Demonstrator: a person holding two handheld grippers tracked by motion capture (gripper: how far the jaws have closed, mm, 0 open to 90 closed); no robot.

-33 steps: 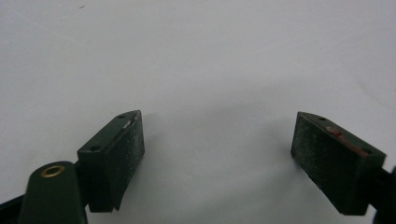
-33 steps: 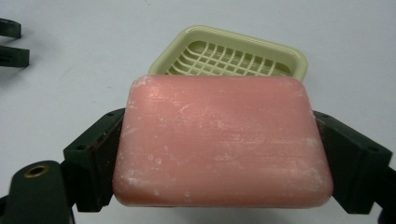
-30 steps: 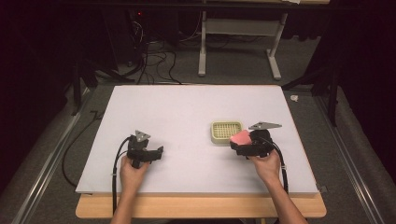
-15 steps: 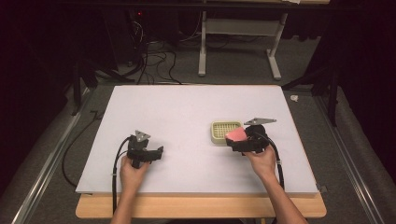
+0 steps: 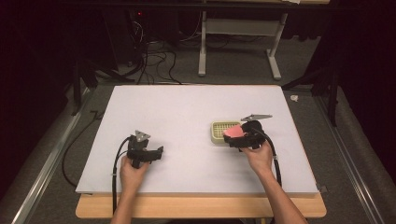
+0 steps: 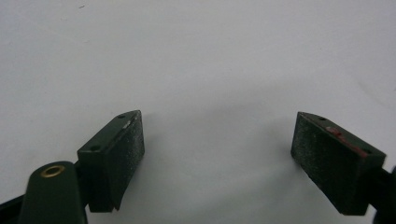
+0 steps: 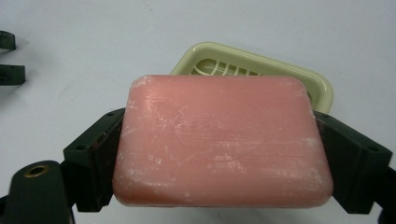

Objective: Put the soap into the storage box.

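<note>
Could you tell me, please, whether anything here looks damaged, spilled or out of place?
Nothing stands out. The pink soap is whole, with only whitish scuffs on its face, clamped between the jaws of the right hand-held gripper just short of the dish, which sits flat. The left hand-held gripper is open over bare table.

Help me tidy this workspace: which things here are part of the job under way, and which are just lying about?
In the job:
pink soap bar, clamped in the right gripper
pale green soap dish, on the white board just beyond the bar

Lying about:
left gripper, jaws open on nothing
cables on the floor
small white scrap beside the board
</note>
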